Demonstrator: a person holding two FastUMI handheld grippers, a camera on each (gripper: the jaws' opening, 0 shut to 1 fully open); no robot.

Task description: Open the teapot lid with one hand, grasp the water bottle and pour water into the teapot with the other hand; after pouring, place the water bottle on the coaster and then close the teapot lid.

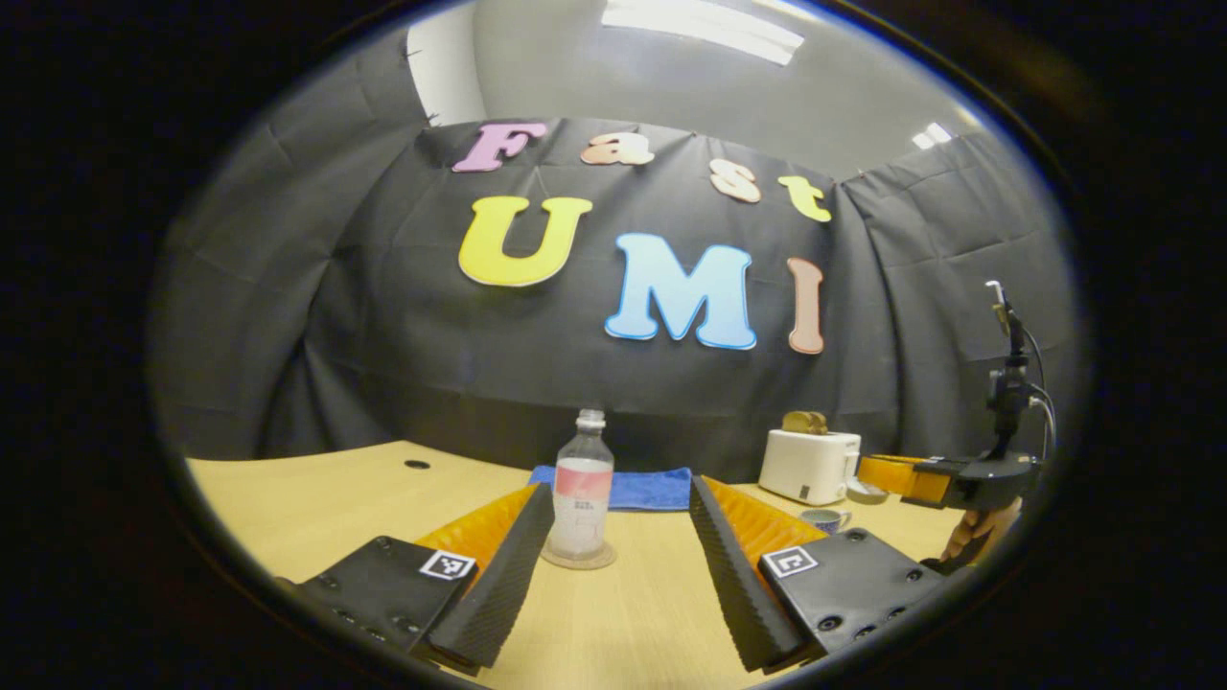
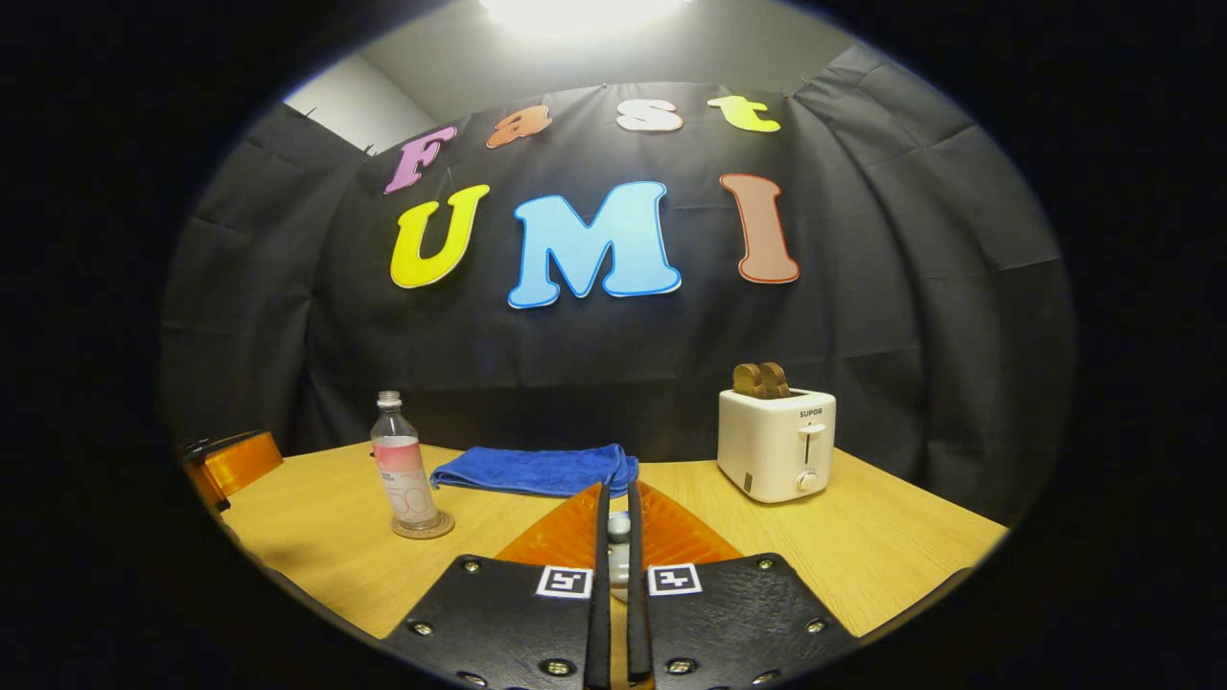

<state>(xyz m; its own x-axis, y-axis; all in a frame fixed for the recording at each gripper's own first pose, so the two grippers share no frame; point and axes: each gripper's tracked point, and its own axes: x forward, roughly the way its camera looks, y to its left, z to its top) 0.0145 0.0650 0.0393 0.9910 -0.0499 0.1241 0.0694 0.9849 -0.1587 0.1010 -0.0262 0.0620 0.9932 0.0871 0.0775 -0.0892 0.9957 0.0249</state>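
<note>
**Between our left fingers: bottle parked on coaster, lid step next**

Ahead of the left gripper (image 1: pixel 621 565), fingers wide apart, the bottle (image 1: pixel 582 489) stands upright on the coaster (image 1: pixel 578 557), untouched. We read pouring as finished; closing the lid is what's left. Right gripper (image 2: pixel 618 575) has its fingers nearly together on a small pale knob (image 2: pixel 619 525), probably the lid's, though we can't confirm the clamp. The teapot's body is hidden below those fingers. Next move: lower the lid squarely, then release. Beyond the fingers: blue towel (image 2: pixel 537 470), toaster (image 2: pixel 776 443).
</note>
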